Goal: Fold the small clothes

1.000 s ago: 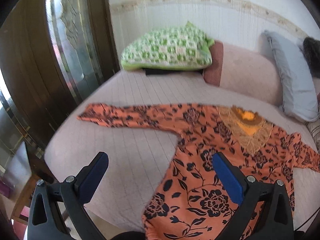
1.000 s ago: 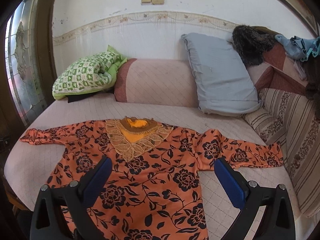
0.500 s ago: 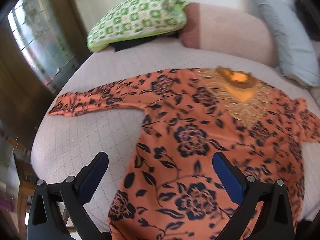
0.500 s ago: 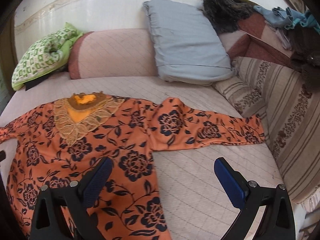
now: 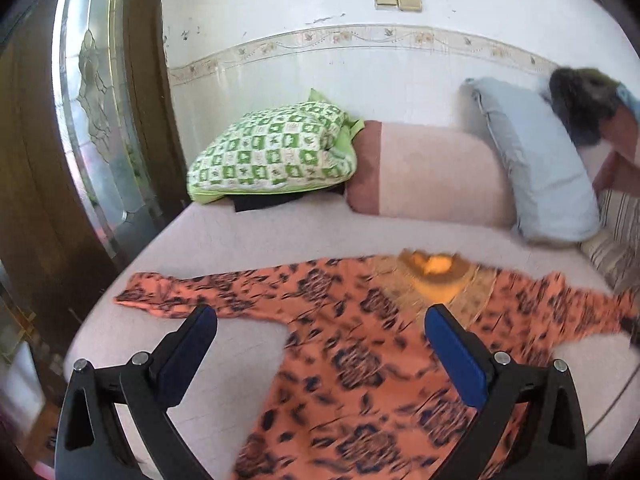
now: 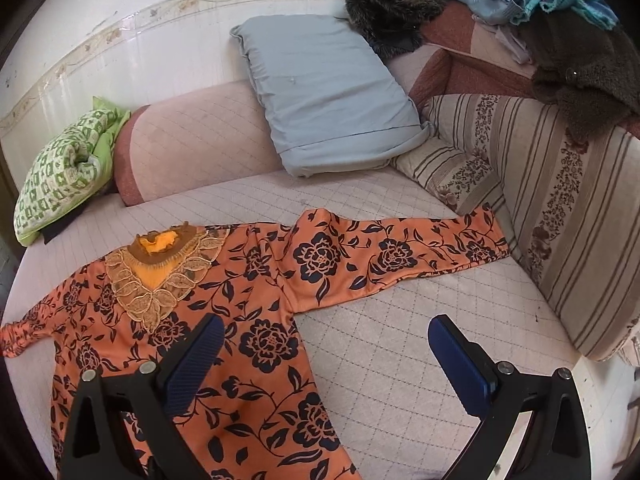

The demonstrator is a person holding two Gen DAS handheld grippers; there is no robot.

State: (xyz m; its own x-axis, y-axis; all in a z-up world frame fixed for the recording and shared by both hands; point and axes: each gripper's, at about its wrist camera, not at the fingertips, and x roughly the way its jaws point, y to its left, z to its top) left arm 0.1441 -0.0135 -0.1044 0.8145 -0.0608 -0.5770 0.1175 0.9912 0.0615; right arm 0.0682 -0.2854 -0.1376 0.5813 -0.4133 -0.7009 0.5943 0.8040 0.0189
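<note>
An orange long-sleeved top with black flowers (image 5: 360, 352) lies flat, front up, on the pink quilted bed (image 5: 240, 236), both sleeves spread out. Its gold lace neckline (image 6: 160, 276) faces the pillows. My left gripper (image 5: 320, 340) is open and empty, held above the top's left sleeve and body. My right gripper (image 6: 326, 356) is open and empty above the bed, between the top's body and its right sleeve (image 6: 396, 256). The left wrist view is blurred.
A green checked pillow (image 5: 272, 152), a pink bolster (image 5: 432, 172) and a grey-blue pillow (image 6: 328, 96) line the wall. A striped cushion (image 6: 560, 208) with piled clothes (image 6: 576, 48) stands at the right. A wooden glazed door (image 5: 92, 120) stands left of the bed.
The left gripper's view has tilted up and swung back, showing the wall and pillows again. The right gripper has turned further right toward the right sleeve. Both stayed open.
</note>
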